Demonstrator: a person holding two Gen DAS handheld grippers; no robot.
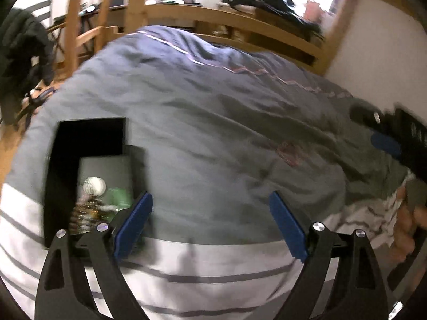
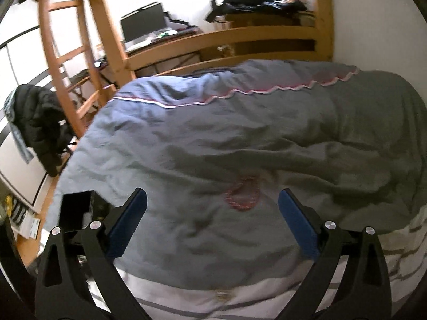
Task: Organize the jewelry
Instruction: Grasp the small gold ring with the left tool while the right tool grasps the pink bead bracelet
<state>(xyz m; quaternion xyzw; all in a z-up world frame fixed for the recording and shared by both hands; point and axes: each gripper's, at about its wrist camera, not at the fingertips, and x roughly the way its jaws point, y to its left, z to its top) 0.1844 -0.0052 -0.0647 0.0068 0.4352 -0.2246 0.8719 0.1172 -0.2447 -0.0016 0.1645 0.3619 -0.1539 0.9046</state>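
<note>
An open black jewelry box [image 1: 66, 165] lies on the bed at the lower left of the left wrist view, lid raised. Inside it I see a white pearl piece [image 1: 94, 185], a gold beaded piece [image 1: 85, 213] and something green [image 1: 118, 196]. My left gripper [image 1: 210, 197] is open and empty, its left finger just right of the box. The right wrist view shows the box [image 2: 77, 210] behind my left finger. My right gripper [image 2: 212, 194] is open and empty above the blanket; it also shows in the left wrist view [image 1: 387, 138] at the far right.
A rumpled grey-blue blanket [image 2: 240, 133] covers the bed, with a white striped sheet [image 1: 213, 272] at the near edge. A wooden bed frame and ladder [image 2: 88, 61] stand behind. A dark jacket [image 2: 37, 120] hangs on a chair at the left.
</note>
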